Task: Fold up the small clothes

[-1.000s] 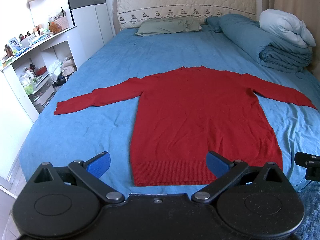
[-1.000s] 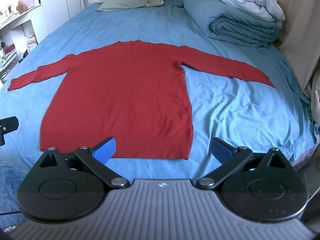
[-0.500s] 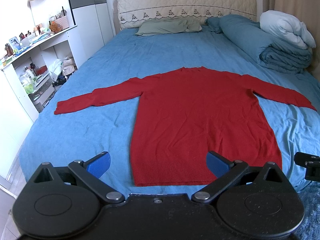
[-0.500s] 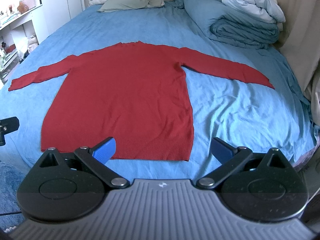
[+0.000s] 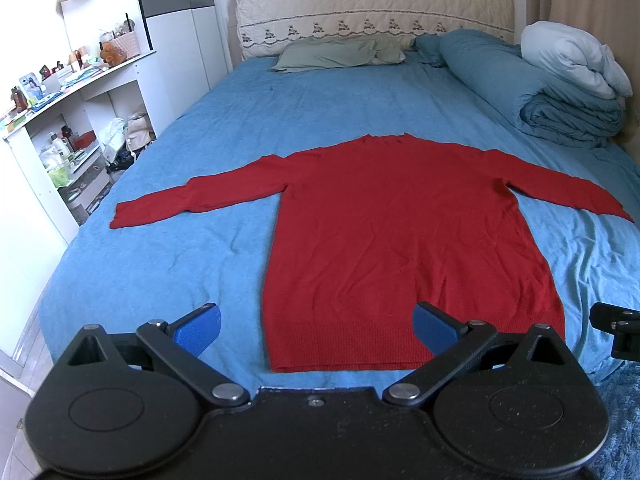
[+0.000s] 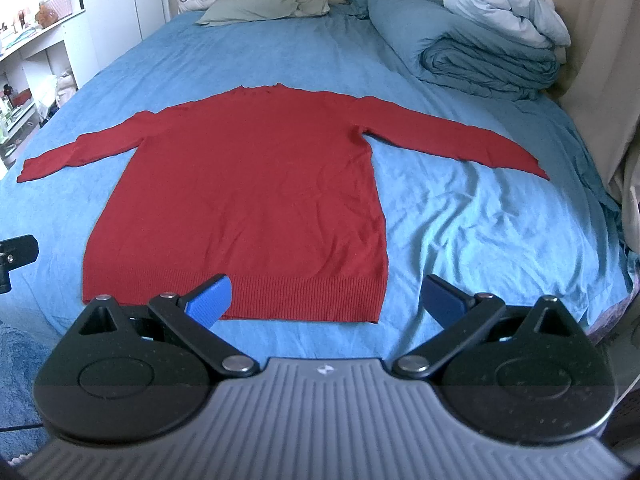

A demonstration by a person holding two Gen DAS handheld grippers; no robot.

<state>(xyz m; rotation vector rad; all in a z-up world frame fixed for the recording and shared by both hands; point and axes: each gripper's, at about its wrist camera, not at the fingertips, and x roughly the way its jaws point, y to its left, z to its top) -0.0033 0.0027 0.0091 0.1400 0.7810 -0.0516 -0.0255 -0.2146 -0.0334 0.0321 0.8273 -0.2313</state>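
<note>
Presently noted: red sweater [image 5: 404, 236] spread flat on the bed [image 5: 312, 96], hem lying along the near edge, neckline toward the headboard end, both sleeves stretched out toward the left and right edges. Laid out this way, in all likelihood, to give clean fold lines and easy access to each sleeve. No fold made yet; judged to be the very start of the task.

Left hand-held gripper [image 5: 316, 326] poised above the near edge, fingers spread wide, nothing held, gap framing the hem's left corner. Right hand-held gripper [image 6: 326, 298] likewise spread wide and empty, gap framing the hem's right corner. Neither seen touching the cloth. Paired stance over the two hem corners suggests readiness for a two-handed lift, though a sleeve fold first cannot be ruled out.

Rolled duvet [image 6: 480, 56] and pillow [image 6: 264, 6] kept at the far end and far right corner, well apart from the sweater, leaving working room. Sheet wrinkled under the right sleeve [image 6: 452, 140]; minor snag risk there. Knit fabric expected to be limp and prone to slipping unless pinched well inside the edge.
</note>
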